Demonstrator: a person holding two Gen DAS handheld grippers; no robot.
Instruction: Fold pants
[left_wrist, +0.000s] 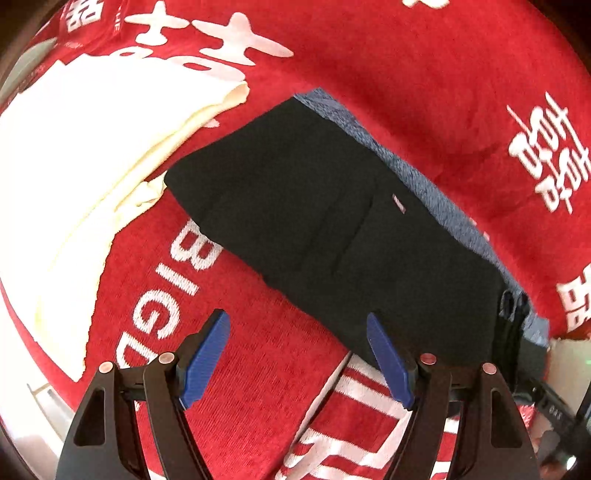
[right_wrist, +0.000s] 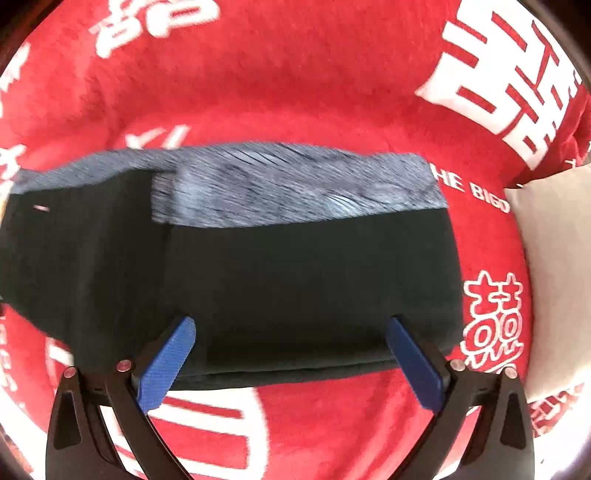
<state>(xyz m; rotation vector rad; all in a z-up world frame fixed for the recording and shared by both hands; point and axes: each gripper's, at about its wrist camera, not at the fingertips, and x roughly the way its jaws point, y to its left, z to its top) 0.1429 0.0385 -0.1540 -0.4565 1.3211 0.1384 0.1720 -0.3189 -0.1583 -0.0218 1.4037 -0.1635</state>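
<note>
Seen from two wrist cameras looking steeply down: black pants (left_wrist: 332, 229), folded into a compact rectangle, lying on a red blanket (left_wrist: 424, 66) printed with white characters. In the left view, stretched diagonally from ten o'clock to four o'clock; in the right view, spread across the middle from nine o'clock to three o'clock. Underneath, along the far edge, a strip of blue-grey fabric (right_wrist: 295, 184), possibly another garment or the pants' inner layer; cannot tell which.

Left hand-held gripper (left_wrist: 298, 360) at six o'clock, spread wide, holding nothing, one blue pad over bare blanket and the other by the near edge of the pants. Right hand-held gripper (right_wrist: 291, 360) at six o'clock, also spread wide and empty, both pads over the near folded edge.

Risks, as a judgement: a pinch at the near edge likely to catch only the top layer, pulling the fold open. Also possible: snagging the plush blanket together with the cloth, or dragging the blue-grey strip out of line. Uneven lifting between the two sides likely to skew the stack.

Cream cloth (left_wrist: 85, 158) at nine o'clock in the left view, just beside the pants. Pale cushion (right_wrist: 554, 266) at three o'clock in the right view.

No containers visible; nothing held inside anything.
</note>
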